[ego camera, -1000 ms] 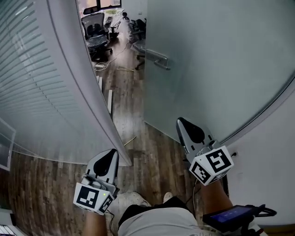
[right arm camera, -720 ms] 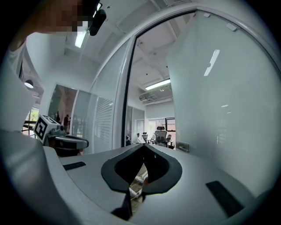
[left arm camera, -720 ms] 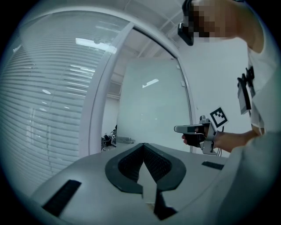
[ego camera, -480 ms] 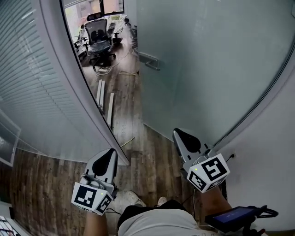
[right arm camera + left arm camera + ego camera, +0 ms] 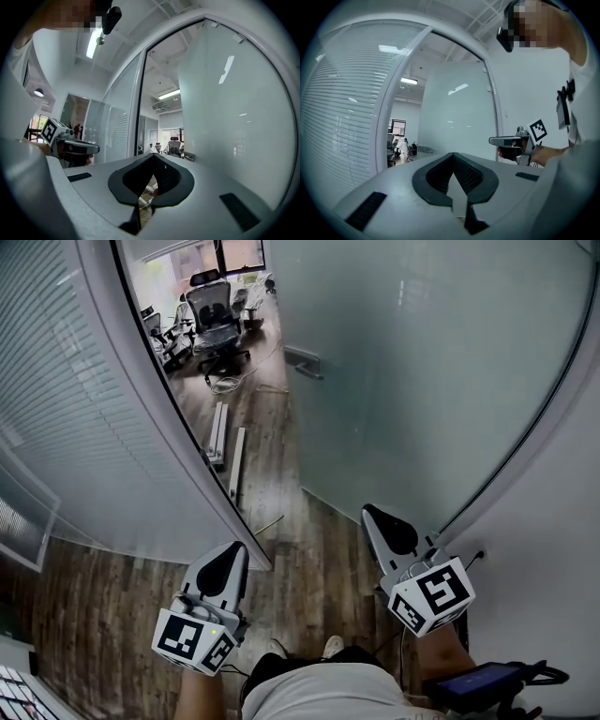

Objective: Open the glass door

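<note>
The frosted glass door (image 5: 422, 362) stands swung open into the room, its metal handle (image 5: 303, 362) on the far edge. My left gripper (image 5: 230, 559) is low at the left, beside the foot of the grey door frame (image 5: 178, 427), shut and empty. My right gripper (image 5: 375, 518) is shut and empty too, pointing level along the near face of the door. From the right gripper view the door (image 5: 225, 108) fills the right side, with the handle (image 5: 189, 157) just past the jaws of the right gripper (image 5: 154, 158). In the left gripper view the left gripper (image 5: 453, 157) points at the open doorway.
A glass partition with blinds (image 5: 56, 409) runs along the left. Through the doorway are office chairs (image 5: 214, 310), cables and two pale strips (image 5: 225, 437) on the wood floor. A white wall (image 5: 562, 521) with a socket (image 5: 480, 555) closes the right. A dark device (image 5: 478, 681) hangs at my waist.
Both grippers and my view have moved forward toward the doorway; the chairs beyond look nearer. The door stays open and both grippers stay shut.
</note>
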The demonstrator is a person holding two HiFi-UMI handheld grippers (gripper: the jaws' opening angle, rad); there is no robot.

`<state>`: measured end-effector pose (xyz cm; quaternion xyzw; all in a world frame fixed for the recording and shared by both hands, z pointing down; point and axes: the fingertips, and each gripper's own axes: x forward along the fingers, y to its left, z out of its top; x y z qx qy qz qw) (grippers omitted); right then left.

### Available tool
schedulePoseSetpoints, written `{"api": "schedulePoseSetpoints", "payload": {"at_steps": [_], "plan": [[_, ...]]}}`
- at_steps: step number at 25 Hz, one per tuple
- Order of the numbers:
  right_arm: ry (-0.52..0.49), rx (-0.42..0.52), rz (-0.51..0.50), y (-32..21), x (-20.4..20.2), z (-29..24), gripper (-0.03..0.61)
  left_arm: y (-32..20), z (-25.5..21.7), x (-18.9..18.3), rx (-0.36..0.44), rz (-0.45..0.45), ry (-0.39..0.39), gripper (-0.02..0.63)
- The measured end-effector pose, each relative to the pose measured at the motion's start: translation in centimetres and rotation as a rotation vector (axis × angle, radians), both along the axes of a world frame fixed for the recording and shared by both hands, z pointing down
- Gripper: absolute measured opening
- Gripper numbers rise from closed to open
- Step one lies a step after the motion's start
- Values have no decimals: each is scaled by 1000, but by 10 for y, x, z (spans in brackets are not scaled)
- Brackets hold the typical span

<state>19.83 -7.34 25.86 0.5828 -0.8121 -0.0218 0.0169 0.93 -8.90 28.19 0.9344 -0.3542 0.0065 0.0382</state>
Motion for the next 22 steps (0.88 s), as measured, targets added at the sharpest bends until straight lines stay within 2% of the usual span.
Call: {"api": "schedulePoseSetpoints", "payload": {"at_steps": [2,11,22], "plan": [[15,3,10,4,-1,4,1,1,3,1,3,5,8,0],[33,-23,20,1,-29,-41,2,-9,-43,-21,4,34,32,0],[50,-36,28,-5,-61,-32,1,-20,-38,-48,15,56,36,0]]}}
